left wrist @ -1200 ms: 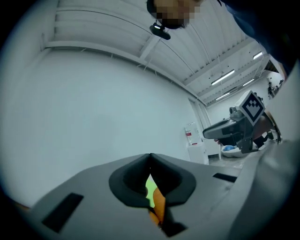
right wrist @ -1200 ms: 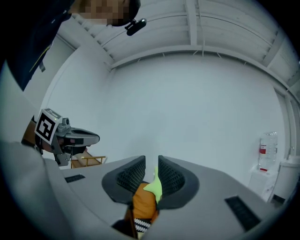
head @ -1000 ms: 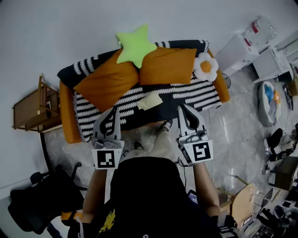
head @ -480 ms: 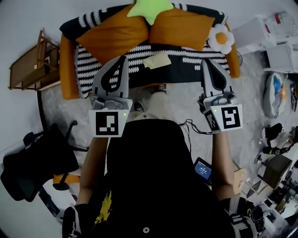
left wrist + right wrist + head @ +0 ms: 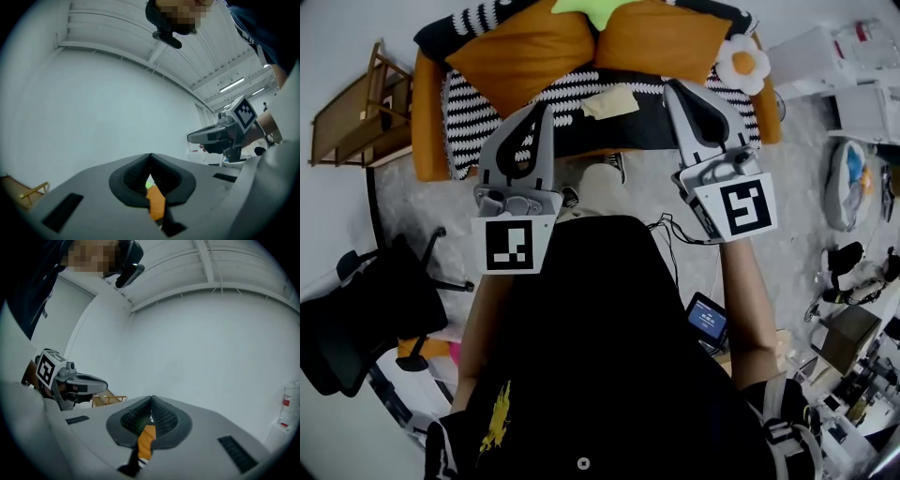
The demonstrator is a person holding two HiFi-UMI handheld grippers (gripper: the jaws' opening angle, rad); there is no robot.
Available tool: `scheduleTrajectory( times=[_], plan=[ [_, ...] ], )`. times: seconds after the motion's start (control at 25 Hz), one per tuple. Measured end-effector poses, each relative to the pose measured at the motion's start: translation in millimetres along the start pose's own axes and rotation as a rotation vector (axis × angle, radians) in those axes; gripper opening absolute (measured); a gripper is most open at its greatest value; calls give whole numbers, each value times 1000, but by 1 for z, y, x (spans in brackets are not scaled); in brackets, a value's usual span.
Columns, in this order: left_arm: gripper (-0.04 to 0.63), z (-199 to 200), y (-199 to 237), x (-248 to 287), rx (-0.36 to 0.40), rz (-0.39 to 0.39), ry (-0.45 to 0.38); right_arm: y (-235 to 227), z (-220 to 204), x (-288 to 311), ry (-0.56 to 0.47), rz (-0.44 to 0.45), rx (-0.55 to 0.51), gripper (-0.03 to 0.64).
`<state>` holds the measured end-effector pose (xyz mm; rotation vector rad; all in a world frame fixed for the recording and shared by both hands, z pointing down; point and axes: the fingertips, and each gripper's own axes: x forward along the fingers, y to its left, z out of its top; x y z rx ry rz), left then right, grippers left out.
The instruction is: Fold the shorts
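The head view's top edge cuts off the sofa (image 5: 428, 141) and star pillow (image 5: 591, 7). The pale cloth (image 5: 609, 101) on it is too small to identify as shorts. Both gripper views show the sofa only as an orange sliver.

orange cushions (image 5: 520, 56) on striped blanket (image 5: 478, 108) | flower pillow (image 5: 741, 62) — sofa (image 5: 427, 141) end | black chair (image 5: 356, 319) — floor
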<state>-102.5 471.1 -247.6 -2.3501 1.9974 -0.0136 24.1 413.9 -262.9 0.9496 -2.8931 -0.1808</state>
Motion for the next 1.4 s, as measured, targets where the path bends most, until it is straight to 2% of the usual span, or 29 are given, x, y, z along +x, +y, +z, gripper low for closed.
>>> scheduleTrajectory(
  times=[0.12, 0.28, 0.6, 0.72, 0.8, 1.0, 1.16, 1.4],
  plan=[
    [12, -1, 0, -2, 2, -11, 4, 4, 0, 3, 8, -1, -12, 15],
    [12, 2, -6, 7, 16, -25, -5, 3, 12, 6, -35, -1, -4, 15],
    [12, 0, -10, 18, 13, -36, -7, 15, -3, 16, 12, 63, -12, 14],
    [12, 1, -14, 21, -8, -25, -33, 12, -3, 19, 5, 74, -24, 14],
    [12, -4, -14, 20, -14, -21, -22, 12, -3, 22, 4, 73, -30, 14],
    [12, -9, 8, 15, -37, 15, 8, 8, -9, 26, 45, 38, -29, 14],
    [13, -12, 32, 7, -67, 61, -7, 10, -14, 31, 51, 16, 3, 14],
    [12, -22, 52, -11, -72, 79, 11, 21, -19, 35, 110, 16, -9, 14]
  ],
)
